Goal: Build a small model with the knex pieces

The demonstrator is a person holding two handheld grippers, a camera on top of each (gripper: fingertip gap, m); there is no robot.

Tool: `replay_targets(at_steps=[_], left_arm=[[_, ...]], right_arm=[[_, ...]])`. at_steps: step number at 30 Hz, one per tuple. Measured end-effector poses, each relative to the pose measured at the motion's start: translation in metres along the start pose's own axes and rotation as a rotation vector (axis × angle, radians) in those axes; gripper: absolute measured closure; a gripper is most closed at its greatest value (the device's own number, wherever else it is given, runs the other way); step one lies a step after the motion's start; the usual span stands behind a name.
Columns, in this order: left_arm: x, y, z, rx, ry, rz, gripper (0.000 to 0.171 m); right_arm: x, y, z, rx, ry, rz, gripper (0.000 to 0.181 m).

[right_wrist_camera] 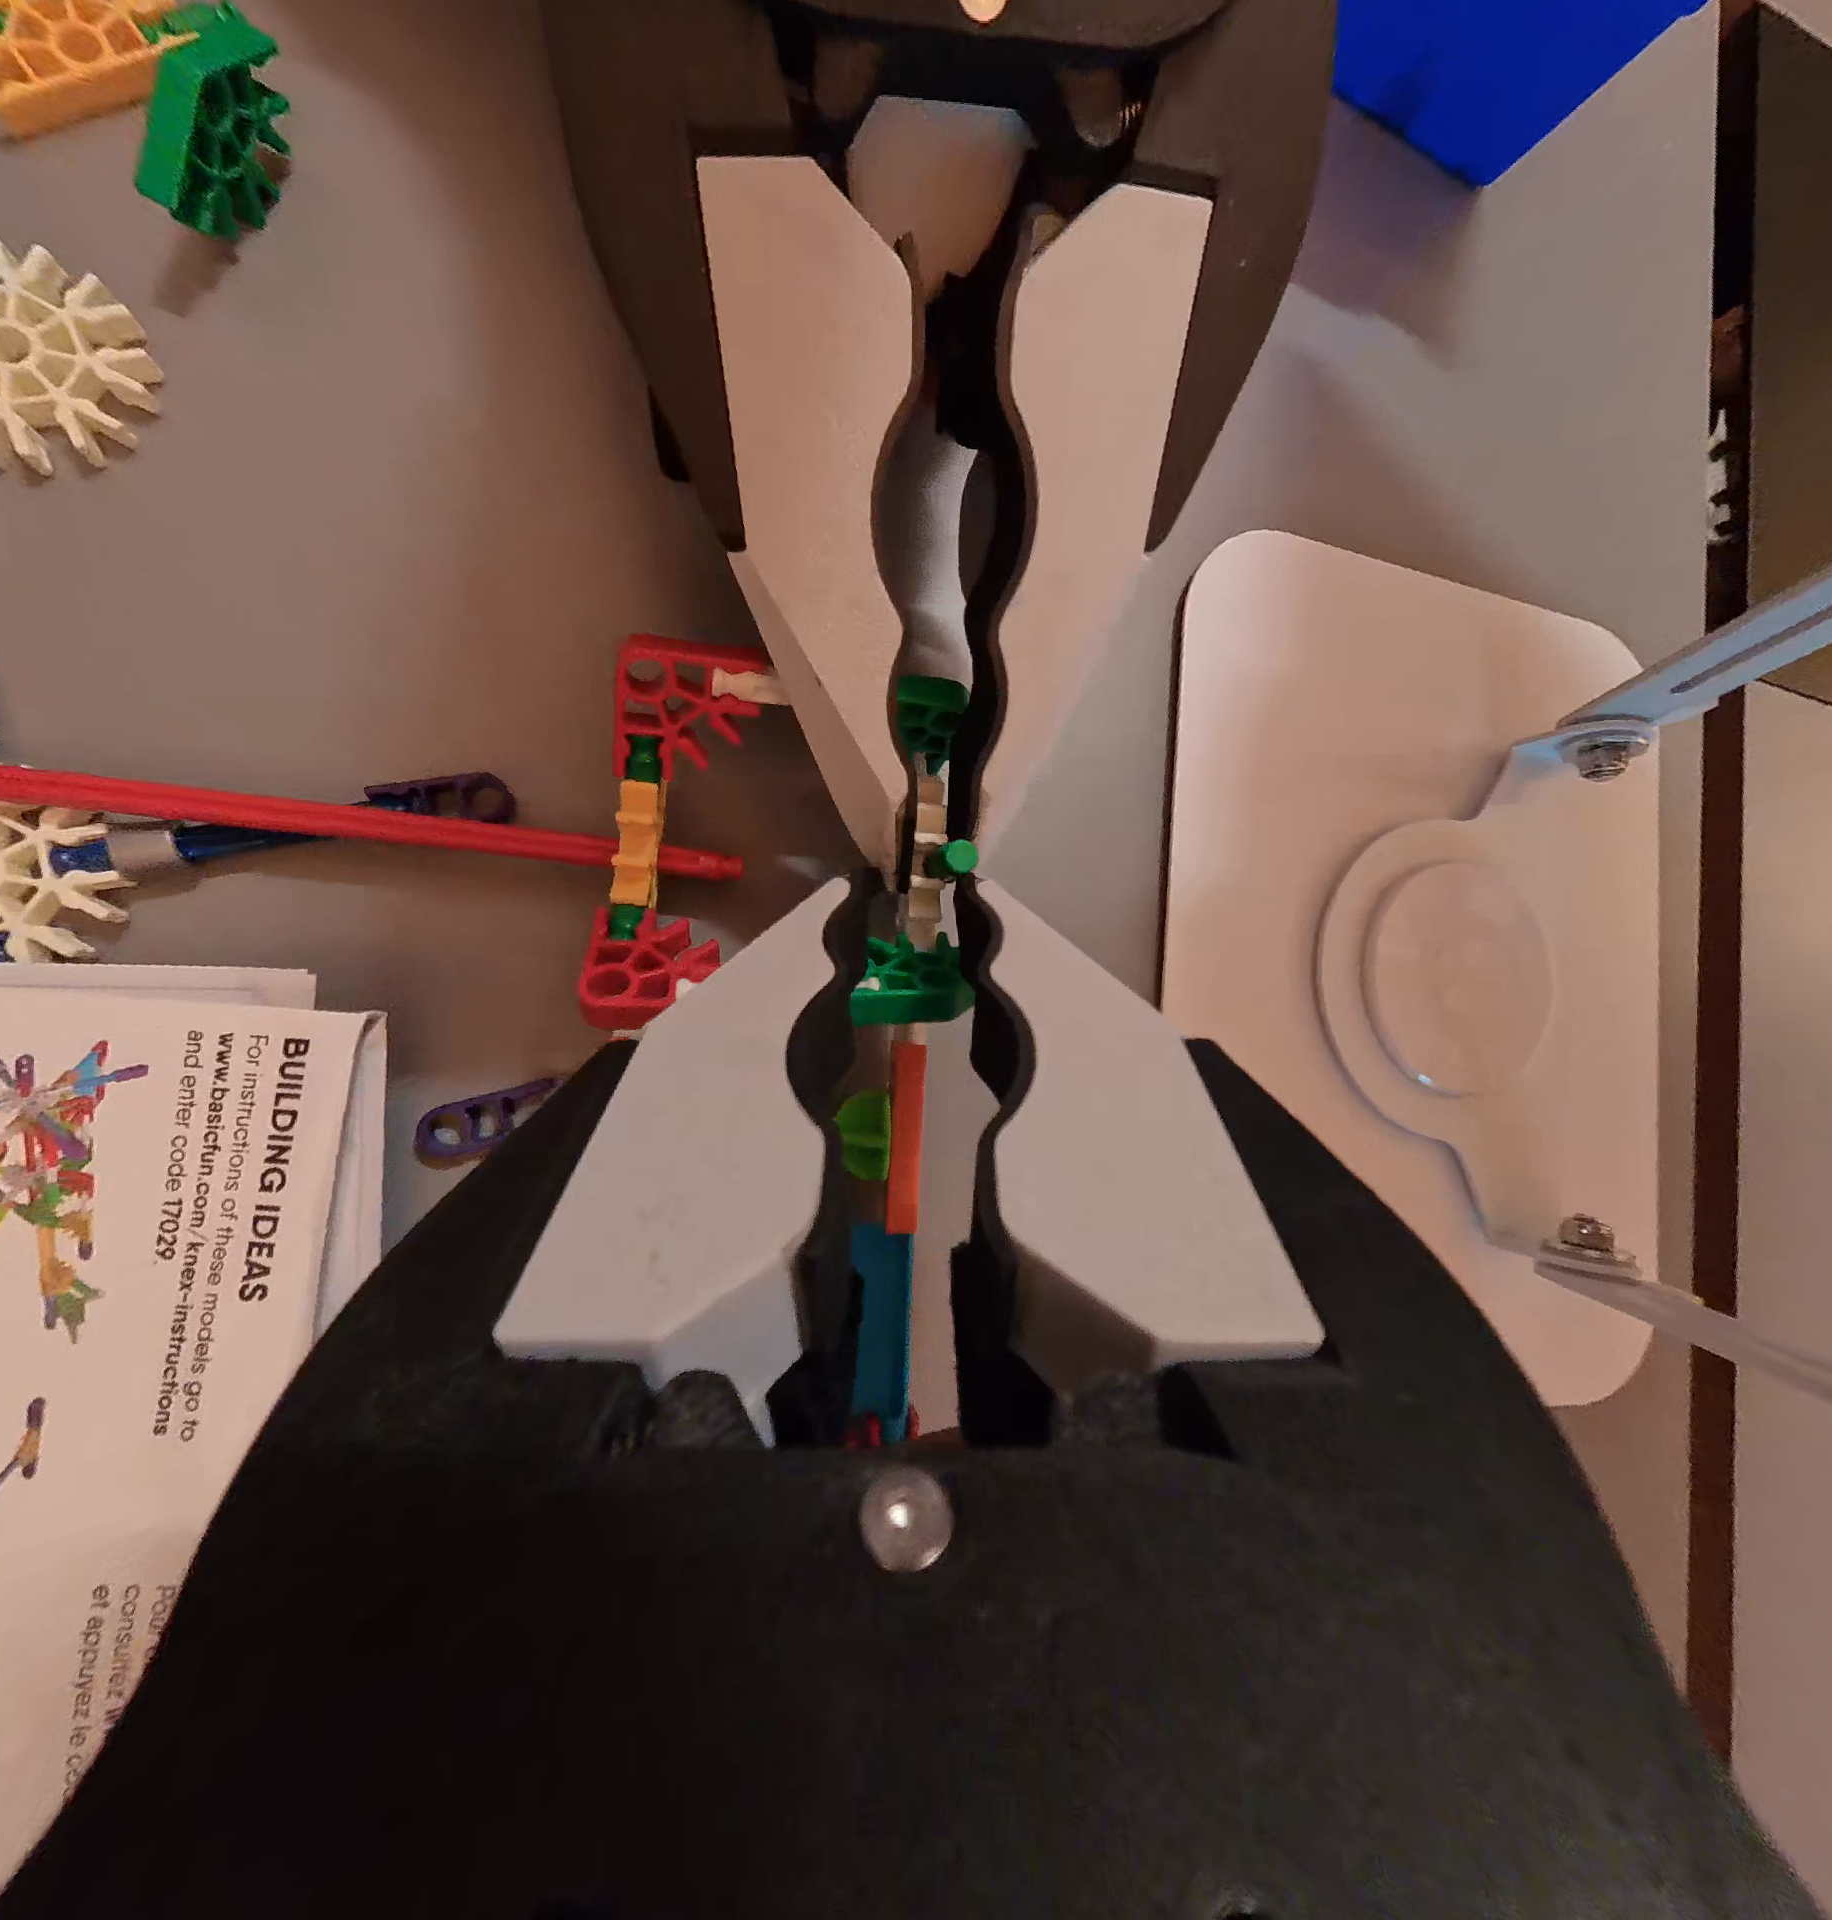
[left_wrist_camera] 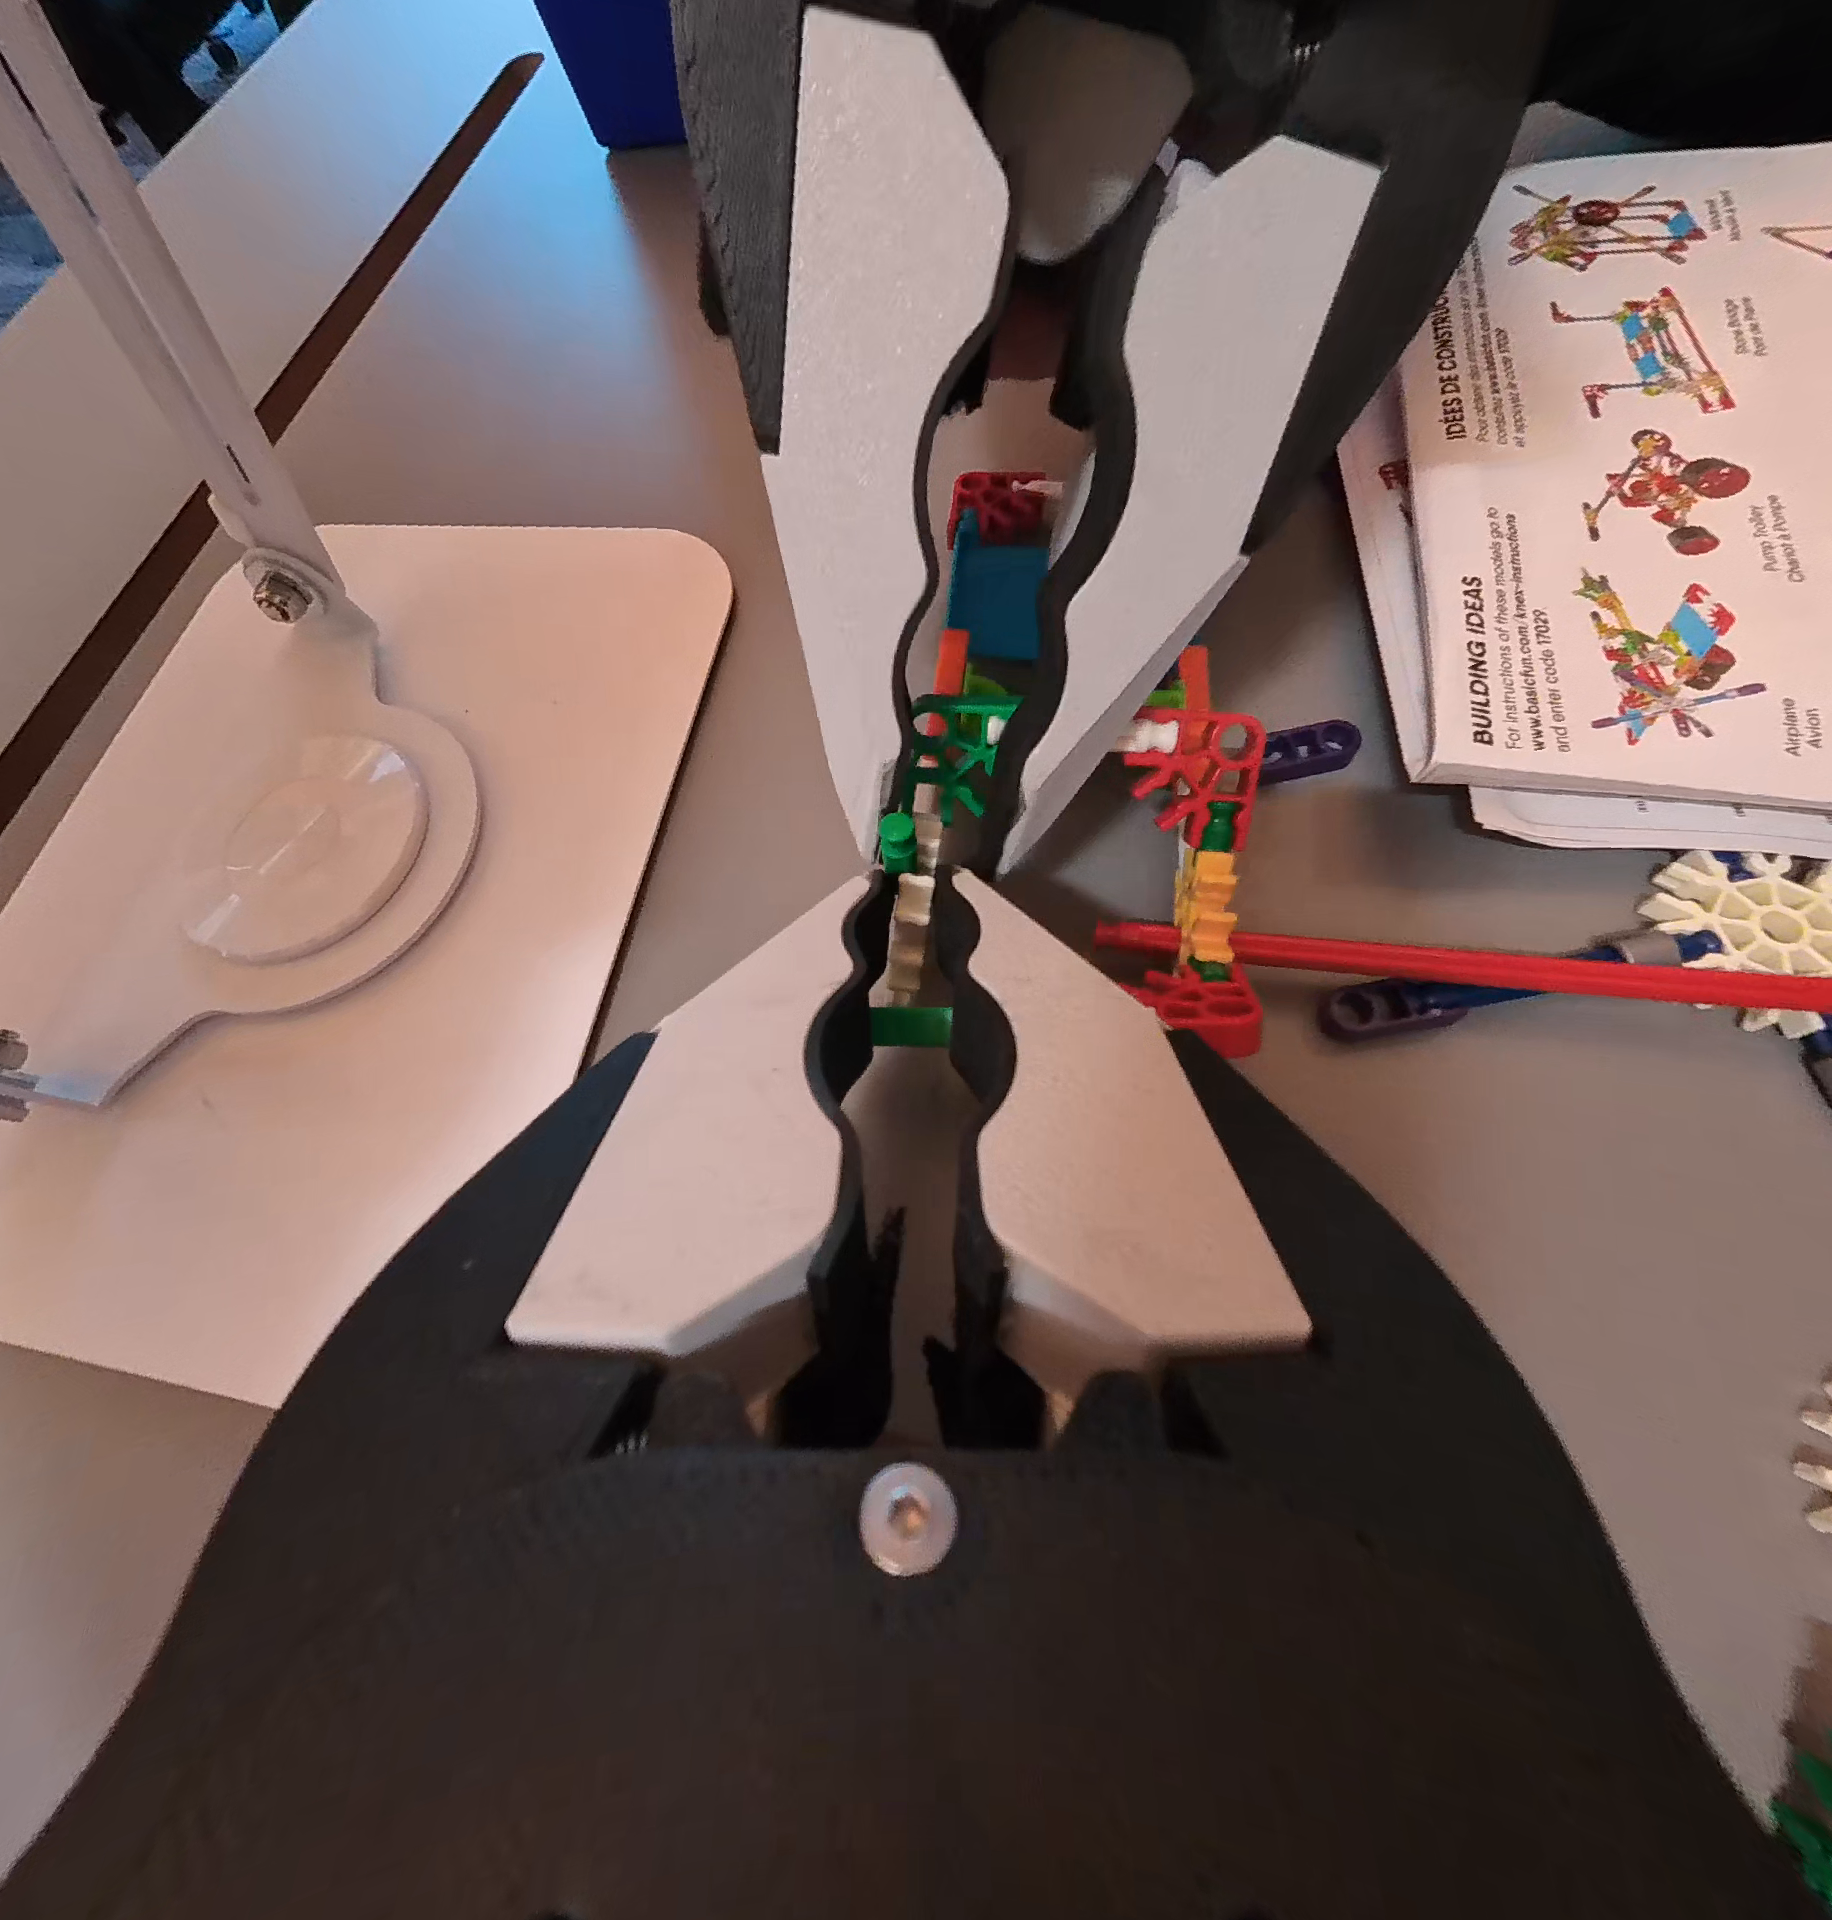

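My left gripper (left_wrist_camera: 912, 883) and right gripper (right_wrist_camera: 912, 894) meet tip to tip over a grey table. The left is shut on a short white rod (left_wrist_camera: 910, 925) with a green clip (left_wrist_camera: 912, 1027) at its near end. The right gripper also shows in the left wrist view (left_wrist_camera: 943, 847), coming from the top. It is shut on a toy construction piece: a green connector (right_wrist_camera: 912, 982), an orange rod (right_wrist_camera: 905, 1132) and a blue panel (right_wrist_camera: 881, 1320). The white rod joins the green connector (left_wrist_camera: 959, 753) between the tips. A side frame of red connectors (left_wrist_camera: 1203, 758) and yellow pieces (left_wrist_camera: 1208, 894) sits just beside them.
A long red rod (left_wrist_camera: 1514, 966) crosses the side frame. An instruction booklet (left_wrist_camera: 1670, 468), white snowflake connectors (left_wrist_camera: 1764, 925) and purple pieces (left_wrist_camera: 1307, 743) lie on one side. A white stand base (left_wrist_camera: 320, 883) with metal arms is on the other. A blue bin (left_wrist_camera: 600, 73) stands behind. Left and right tips are no more than a few centimetres apart.
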State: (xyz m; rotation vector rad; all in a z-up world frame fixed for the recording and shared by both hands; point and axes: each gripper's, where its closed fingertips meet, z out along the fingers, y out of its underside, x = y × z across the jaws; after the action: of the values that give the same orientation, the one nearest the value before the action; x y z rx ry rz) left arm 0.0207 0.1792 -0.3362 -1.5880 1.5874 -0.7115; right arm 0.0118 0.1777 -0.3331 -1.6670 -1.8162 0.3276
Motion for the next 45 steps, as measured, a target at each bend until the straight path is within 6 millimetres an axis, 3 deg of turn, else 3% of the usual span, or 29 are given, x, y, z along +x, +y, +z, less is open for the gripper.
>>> replay_targets(at_steps=[13,45], left_arm=[[-0.001,0.002,-0.002,-0.003,-0.026,0.101,0.168],[-0.010,0.001,0.002,-0.110,-0.282,0.450,0.170]], right_arm=[[0.002,-0.001,0.002,0.041,-0.033,0.037,0.178],[0.011,0.002,0.004,0.054,-0.077,0.308,0.178]])
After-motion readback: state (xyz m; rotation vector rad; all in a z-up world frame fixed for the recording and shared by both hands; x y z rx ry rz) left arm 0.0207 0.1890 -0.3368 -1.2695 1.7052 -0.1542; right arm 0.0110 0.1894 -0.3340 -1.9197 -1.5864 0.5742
